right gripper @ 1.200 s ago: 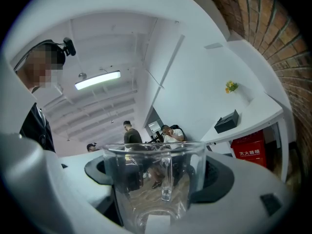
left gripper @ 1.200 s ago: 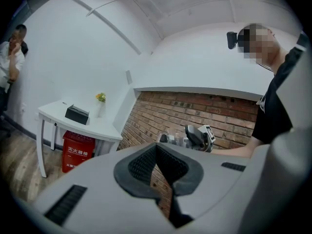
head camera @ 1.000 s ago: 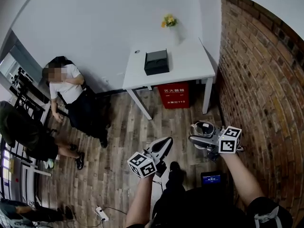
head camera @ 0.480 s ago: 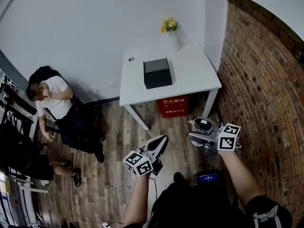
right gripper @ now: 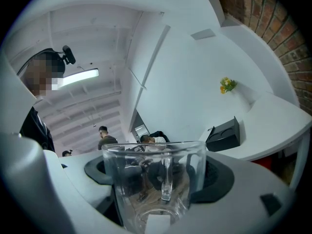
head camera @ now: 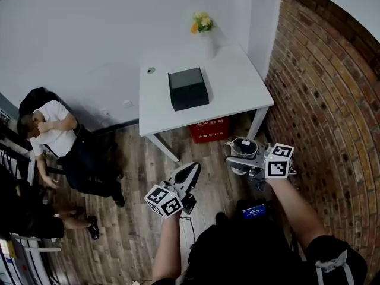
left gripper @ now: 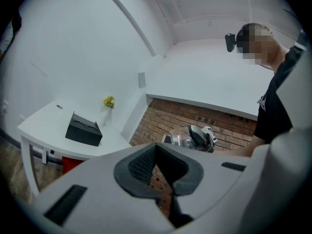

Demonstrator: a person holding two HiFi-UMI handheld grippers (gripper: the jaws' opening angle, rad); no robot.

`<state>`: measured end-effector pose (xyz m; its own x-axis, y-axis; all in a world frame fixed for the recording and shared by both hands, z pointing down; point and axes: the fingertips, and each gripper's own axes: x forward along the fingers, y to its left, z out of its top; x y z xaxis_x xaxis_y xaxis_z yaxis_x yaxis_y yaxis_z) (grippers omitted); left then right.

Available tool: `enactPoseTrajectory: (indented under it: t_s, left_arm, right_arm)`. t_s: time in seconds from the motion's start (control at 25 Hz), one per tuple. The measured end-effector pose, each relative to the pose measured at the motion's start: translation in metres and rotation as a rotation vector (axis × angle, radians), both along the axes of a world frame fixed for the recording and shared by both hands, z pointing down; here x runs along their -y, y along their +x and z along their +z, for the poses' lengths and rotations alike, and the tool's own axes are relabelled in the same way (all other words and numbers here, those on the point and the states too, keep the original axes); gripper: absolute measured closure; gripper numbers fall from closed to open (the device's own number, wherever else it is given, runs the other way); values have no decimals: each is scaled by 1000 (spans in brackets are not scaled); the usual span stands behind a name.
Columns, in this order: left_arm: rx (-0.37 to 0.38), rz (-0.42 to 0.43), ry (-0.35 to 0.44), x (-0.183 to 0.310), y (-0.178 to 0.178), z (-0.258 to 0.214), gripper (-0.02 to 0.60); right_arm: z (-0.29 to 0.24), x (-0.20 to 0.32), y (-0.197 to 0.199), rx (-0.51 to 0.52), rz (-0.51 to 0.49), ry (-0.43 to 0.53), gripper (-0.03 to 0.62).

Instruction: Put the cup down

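Observation:
A clear glass cup [right gripper: 157,179] with a handle stands upright between the jaws of my right gripper [right gripper: 158,175], which is shut on it. In the head view the cup [head camera: 243,149] and right gripper [head camera: 240,154] hang above the wooden floor, just in front of the white table [head camera: 237,85] near its right leg. My left gripper [head camera: 191,172] is lower and to the left, shut with nothing in it. In the left gripper view its pads [left gripper: 146,162] meet, and the cup [left gripper: 181,139] shows beyond them.
On the table sit a black box [head camera: 189,88] and a vase of yellow flowers [head camera: 202,25]. A red box [head camera: 208,129] stands under it. A brick wall [head camera: 326,100] runs along the right. A person [head camera: 59,138] sits at left. A small screen [head camera: 252,210] lies on the floor.
Both grippers have drifted left and toward the table, and the head view has shifted so the table sits lower in the frame. The cup stays held in the right gripper.

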<state>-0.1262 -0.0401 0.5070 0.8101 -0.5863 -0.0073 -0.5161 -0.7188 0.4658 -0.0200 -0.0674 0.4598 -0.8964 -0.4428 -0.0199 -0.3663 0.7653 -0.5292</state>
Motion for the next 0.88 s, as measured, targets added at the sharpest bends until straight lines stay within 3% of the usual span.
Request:
enactPoseTrajectory:
  t_s: [0.36, 0.88]
  left_arm:
    - [11, 3, -21, 55, 7, 14, 574]
    - [53, -84, -16, 199, 18, -3, 574]
  right_arm:
    - [15, 60, 7, 23, -1, -12, 166]
    - [10, 215, 11, 77, -107, -28, 166]
